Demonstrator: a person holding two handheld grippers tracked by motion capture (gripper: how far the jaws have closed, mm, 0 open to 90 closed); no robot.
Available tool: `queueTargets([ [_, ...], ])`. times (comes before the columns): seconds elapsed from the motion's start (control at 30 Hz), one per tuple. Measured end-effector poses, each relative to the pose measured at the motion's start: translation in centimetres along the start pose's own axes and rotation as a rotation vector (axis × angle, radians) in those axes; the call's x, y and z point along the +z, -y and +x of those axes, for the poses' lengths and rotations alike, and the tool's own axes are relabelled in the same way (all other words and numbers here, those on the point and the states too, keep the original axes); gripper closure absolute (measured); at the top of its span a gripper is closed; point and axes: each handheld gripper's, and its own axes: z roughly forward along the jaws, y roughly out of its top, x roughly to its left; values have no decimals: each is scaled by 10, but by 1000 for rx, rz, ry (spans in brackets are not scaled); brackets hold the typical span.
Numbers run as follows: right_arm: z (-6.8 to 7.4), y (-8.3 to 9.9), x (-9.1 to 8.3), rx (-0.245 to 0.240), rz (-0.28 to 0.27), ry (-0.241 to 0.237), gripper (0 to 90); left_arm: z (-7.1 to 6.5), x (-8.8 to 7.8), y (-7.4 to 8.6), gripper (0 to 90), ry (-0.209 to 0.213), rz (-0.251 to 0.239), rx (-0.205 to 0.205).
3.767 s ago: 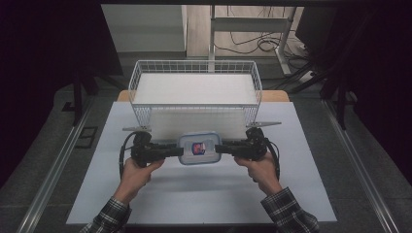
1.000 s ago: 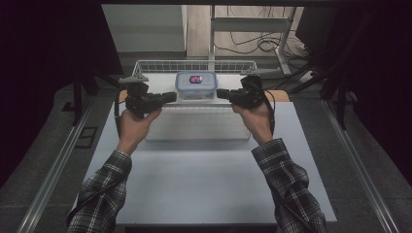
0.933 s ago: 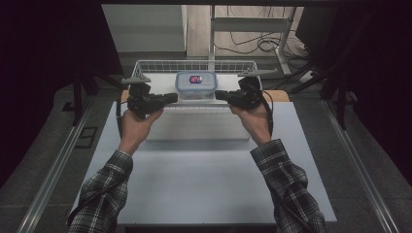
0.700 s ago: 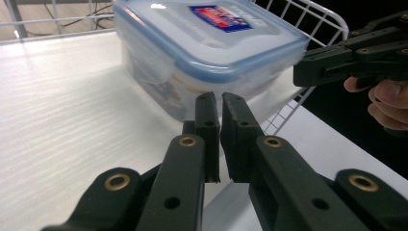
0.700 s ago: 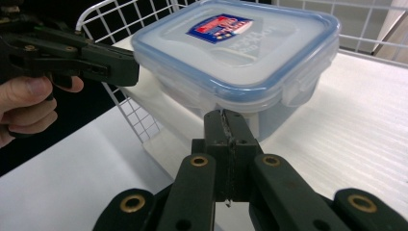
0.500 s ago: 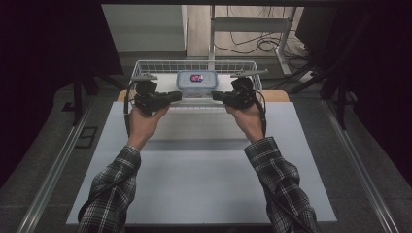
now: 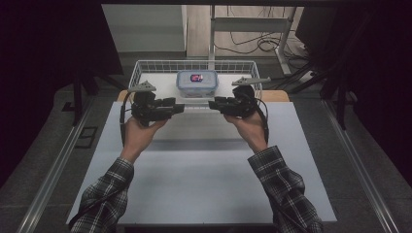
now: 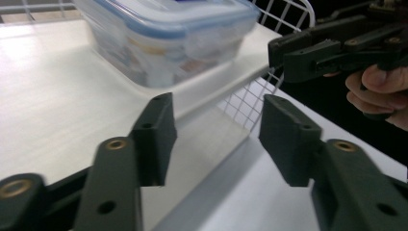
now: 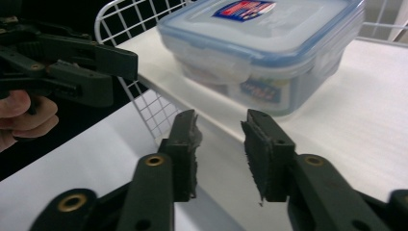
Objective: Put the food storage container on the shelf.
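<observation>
White tabletop [image 7: 204,170] under dim surroundings, wire basket [image 7: 145,68] at the far edge with a white board [image 8: 48,96] across it. Lidded plastic container [image 7: 197,82] sits on that board inside the basket, upright, lid label facing up; its long axis looks to run front to back, though it is close to square. Left gripper [image 8: 214,137] and right gripper [image 9: 219,154] are both released, jaws apart with nothing between them, each just short of the basket's near rim. Judged: placement appears done; only pulling the hands clear seems left.
</observation>
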Motion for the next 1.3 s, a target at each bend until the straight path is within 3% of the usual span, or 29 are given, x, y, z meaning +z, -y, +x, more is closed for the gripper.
queueTargets([
  [0.03, 4, 4, -2, -7, 0, -4, 576, -6, -2, 4, 395, -16, 8, 25],
  [0.27, 17, 26, -14, -37, 21, -3, 446, -25, -7, 28, 258, -45, 48, 97],
  [0.57, 35, 60, -32, -89, 57, 10, 267, -40, -17, 68, 120, -53, 88, 104],
  [0.63, 41, 73, -40, -105, 59, 29, 198, -44, -24, 83, 87, -41, 82, 84],
  [0.67, 43, 77, -43, -113, 62, 34, 180, -44, -24, 83, 85, -41, 82, 84],
  [0.77, 46, 91, -50, -113, 68, 46, 117, -48, -35, 103, 46, -48, 84, 67],
  [0.83, 46, 101, -55, -100, 76, 53, 81, -49, -38, 108, 29, -48, 86, 66],
  [0.9, 46, 111, -60, -87, 83, 58, 52, -52, -47, 123, 21, -65, 88, 61],
  [0.93, 46, 116, -62, -82, 83, 63, 38, -52, -47, 123, 15, -65, 88, 61],
  [1.1, 42, 144, -75, -64, 84, 88, 19, -58, -63, 156, 0, -131, 92, 67],
  [1.13, 42, 144, -75, -64, 84, 88, 19, -58, -63, 156, 0, -131, 92, 67],
  [1.17, 40, 157, -80, -49, 82, 91, 3, -59, -67, 168, 0, -144, 82, 56],
  [1.3, 39, 178, -85, -36, 94, 109, 0, -59, -72, 186, 0, -187, 95, 70],
])
